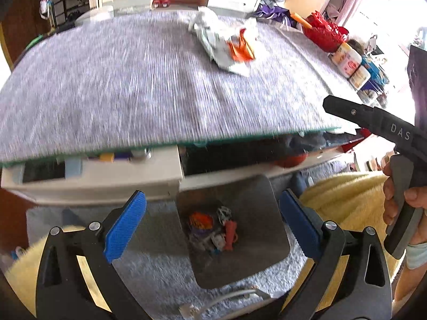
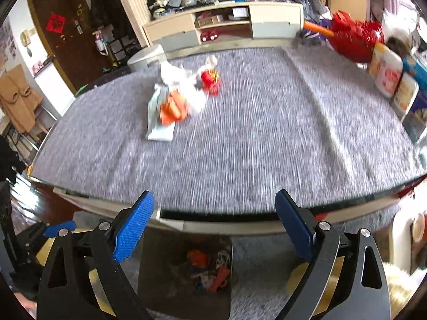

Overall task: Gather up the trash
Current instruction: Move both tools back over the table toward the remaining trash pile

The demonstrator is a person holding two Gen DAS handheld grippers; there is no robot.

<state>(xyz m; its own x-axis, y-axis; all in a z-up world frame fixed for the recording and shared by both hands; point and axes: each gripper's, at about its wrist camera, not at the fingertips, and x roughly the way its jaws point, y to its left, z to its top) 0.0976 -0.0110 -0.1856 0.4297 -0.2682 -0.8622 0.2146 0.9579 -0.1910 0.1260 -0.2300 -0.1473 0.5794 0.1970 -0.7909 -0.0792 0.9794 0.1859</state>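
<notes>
A pile of trash (image 1: 226,40) lies on the far part of the grey-covered table (image 1: 120,88): white crumpled paper, a pale wrapper and orange scraps. In the right wrist view the same pile (image 2: 173,98) has a small red item (image 2: 210,80) beside it. A dark bin (image 1: 232,229) on the floor below the table's front edge holds several bits of trash; it also shows in the right wrist view (image 2: 186,269). My left gripper (image 1: 213,221) is open and empty above the bin. My right gripper (image 2: 213,229) is open and empty over the table's front edge.
A red basket (image 1: 325,32) and several snack packages (image 1: 352,66) stand along the table's right side. Open drawers (image 1: 101,165) sit under the table's front edge. A grey rug and a yellow fluffy cover (image 1: 344,200) lie below. A TV cabinet (image 2: 224,26) stands behind.
</notes>
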